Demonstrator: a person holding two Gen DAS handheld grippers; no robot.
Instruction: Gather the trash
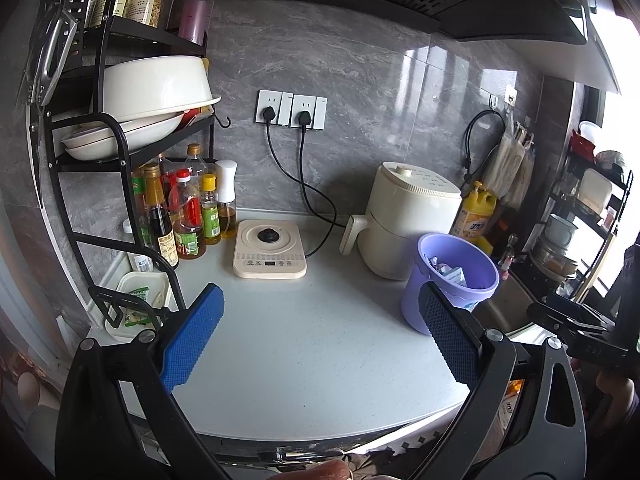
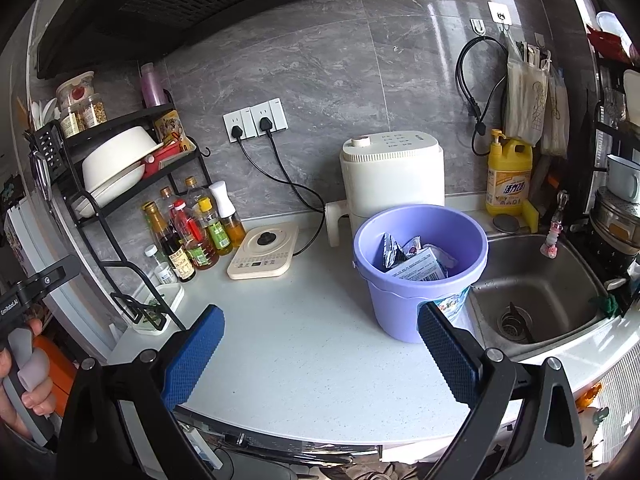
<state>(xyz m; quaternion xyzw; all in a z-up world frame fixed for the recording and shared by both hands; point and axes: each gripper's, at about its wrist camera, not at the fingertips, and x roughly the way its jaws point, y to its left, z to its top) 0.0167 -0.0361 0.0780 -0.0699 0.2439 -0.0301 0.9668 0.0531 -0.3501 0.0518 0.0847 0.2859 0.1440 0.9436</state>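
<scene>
A purple bucket [image 2: 416, 280] stands on the white counter beside the sink and holds several wrappers and a small carton [image 2: 418, 260]. It also shows in the left wrist view [image 1: 452, 276] at the right. My left gripper [image 1: 320, 336] is open and empty above the counter's front. My right gripper [image 2: 320, 348] is open and empty, its right finger [image 2: 448, 352] in front of the bucket's lower wall. No loose trash shows on the counter.
A cream induction plate [image 2: 264, 256], a white air fryer [image 2: 392, 176], oil and sauce bottles [image 2: 192, 232], a black dish rack [image 2: 116, 168] and a white tray [image 1: 140, 304] line the back and left. A steel sink [image 2: 536, 280] lies right, with yellow detergent [image 2: 508, 176].
</scene>
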